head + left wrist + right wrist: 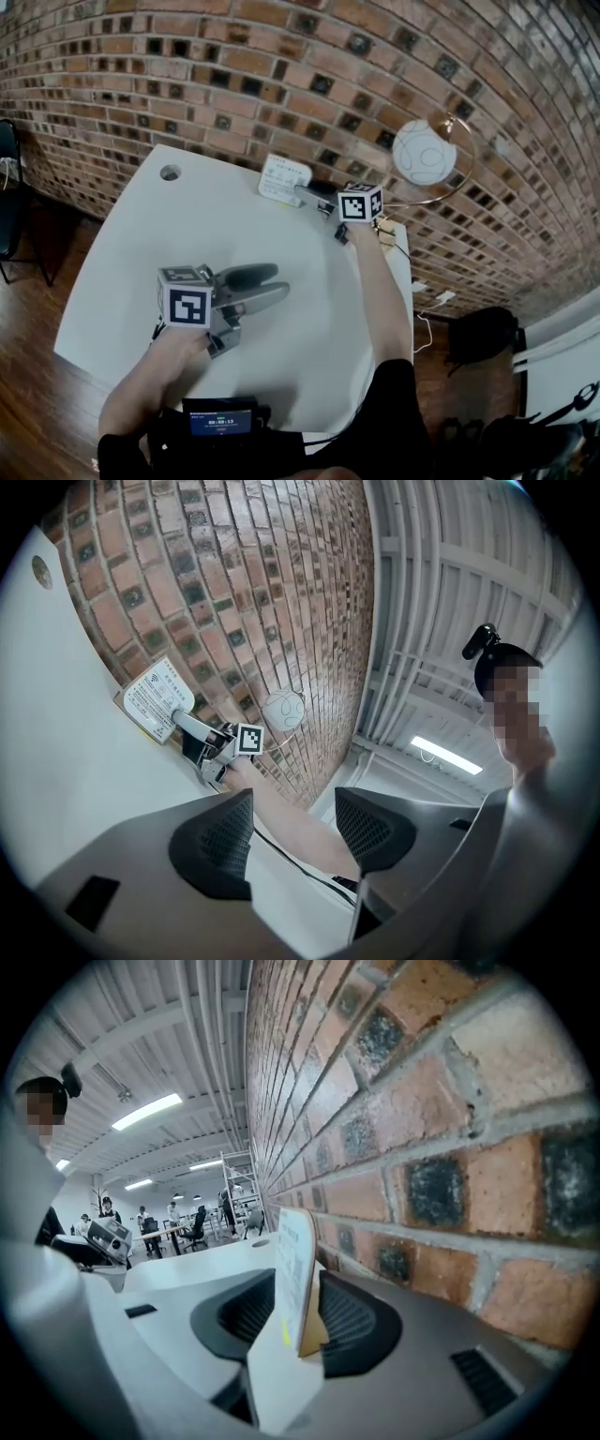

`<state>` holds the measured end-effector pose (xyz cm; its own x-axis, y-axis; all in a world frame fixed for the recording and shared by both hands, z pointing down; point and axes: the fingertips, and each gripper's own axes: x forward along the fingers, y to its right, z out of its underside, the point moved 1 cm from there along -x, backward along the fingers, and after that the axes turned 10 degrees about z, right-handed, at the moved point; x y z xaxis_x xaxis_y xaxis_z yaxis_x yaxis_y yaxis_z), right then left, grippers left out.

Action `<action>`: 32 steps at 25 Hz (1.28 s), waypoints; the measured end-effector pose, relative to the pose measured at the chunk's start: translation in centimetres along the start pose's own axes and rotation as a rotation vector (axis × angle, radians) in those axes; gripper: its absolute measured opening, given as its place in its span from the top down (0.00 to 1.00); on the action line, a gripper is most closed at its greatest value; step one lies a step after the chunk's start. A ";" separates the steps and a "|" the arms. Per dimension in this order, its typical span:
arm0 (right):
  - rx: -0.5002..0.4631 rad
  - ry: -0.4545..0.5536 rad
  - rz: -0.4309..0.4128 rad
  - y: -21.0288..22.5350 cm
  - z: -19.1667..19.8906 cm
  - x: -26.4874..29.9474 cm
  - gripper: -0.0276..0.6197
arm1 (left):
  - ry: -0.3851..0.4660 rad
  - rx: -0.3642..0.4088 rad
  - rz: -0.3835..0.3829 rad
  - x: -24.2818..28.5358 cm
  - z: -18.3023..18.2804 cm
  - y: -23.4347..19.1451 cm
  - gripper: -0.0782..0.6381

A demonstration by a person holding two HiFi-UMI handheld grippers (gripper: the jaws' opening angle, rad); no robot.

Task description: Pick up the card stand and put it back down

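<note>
At far edge of white worktop (309,309), close to brick wall (234,75), card stand (284,178) sits upright w/ its printed face toward the person. R tool (317,195) reaches in from the right at that edge; its jaws stand wide apart w/ the card edge-on btwn them. In right gripper view there's a gap btwn the near-side pad and the printed face, and the brown back is just beside the other pad, so no squeeze visible, stand not gripped. L tool (292,832) lies well apart from it, at the near-left part of the worktop, held in person's L hand (173,352), pointing across the worktop; jaws open, nothing btwn them, only the R forearm and wall seen beyond. White globe lamp (424,150) w/ brass hoop stands near the R tool's marker cube at the worktop's far-right corner. Round cable hole (170,172) at far-left corner, clear of both tools
</note>
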<state>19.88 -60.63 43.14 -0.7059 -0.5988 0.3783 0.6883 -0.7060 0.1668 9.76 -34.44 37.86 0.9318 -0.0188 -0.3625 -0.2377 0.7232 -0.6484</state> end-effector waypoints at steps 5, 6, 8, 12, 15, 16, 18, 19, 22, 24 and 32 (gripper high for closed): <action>0.050 0.020 0.075 0.6 -0.1 -1.3 0.67 | -0.004 0.006 -0.005 0.0 -0.2 0.3 0.53; 0.065 0.036 0.094 0.8 -0.4 -1.7 0.67 | -0.004 0.006 -0.004 0.0 -0.2 0.3 0.53; 0.088 0.073 0.125 0.9 -1.3 -2.7 0.67 | -0.003 0.008 -0.003 -0.1 -0.3 0.2 0.53; 0.128 0.116 0.153 0.6 -2.4 -4.3 0.67 | 0.004 0.010 0.018 0.0 -0.3 0.1 0.53; 0.143 0.131 0.168 0.1 -3.0 -5.2 0.67 | -0.010 0.011 0.002 0.1 -0.2 0.2 0.53; 0.153 0.136 0.177 -0.1 -3.2 -5.5 0.67 | -0.016 0.012 -0.001 0.2 -0.1 0.3 0.53; 0.185 0.150 0.185 -0.4 -3.4 -6.0 0.67 | -0.030 0.019 -0.004 0.4 0.2 0.2 0.53; 0.194 0.158 0.181 -0.7 -3.6 -6.3 0.67 | -0.036 0.028 0.000 0.4 0.4 0.1 0.53; 0.187 0.173 0.139 -2.7 -4.2 -7.0 0.67 | -0.044 0.037 0.017 0.7 0.7 0.0 0.53; 0.177 0.180 0.099 -4.5 -4.7 -7.2 0.67 | -0.044 0.030 0.022 1.0 0.9 0.1 0.53; 0.184 0.178 -0.040 -10.8 -5.1 -7.7 0.67 | -0.086 0.022 0.061 2.1 2.3 0.7 0.53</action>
<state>16.99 -50.32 33.82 -0.7406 -0.6401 0.2044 0.6662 -0.6600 0.3472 12.17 -32.35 38.22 0.9361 0.0844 -0.3415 -0.2896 0.7359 -0.6120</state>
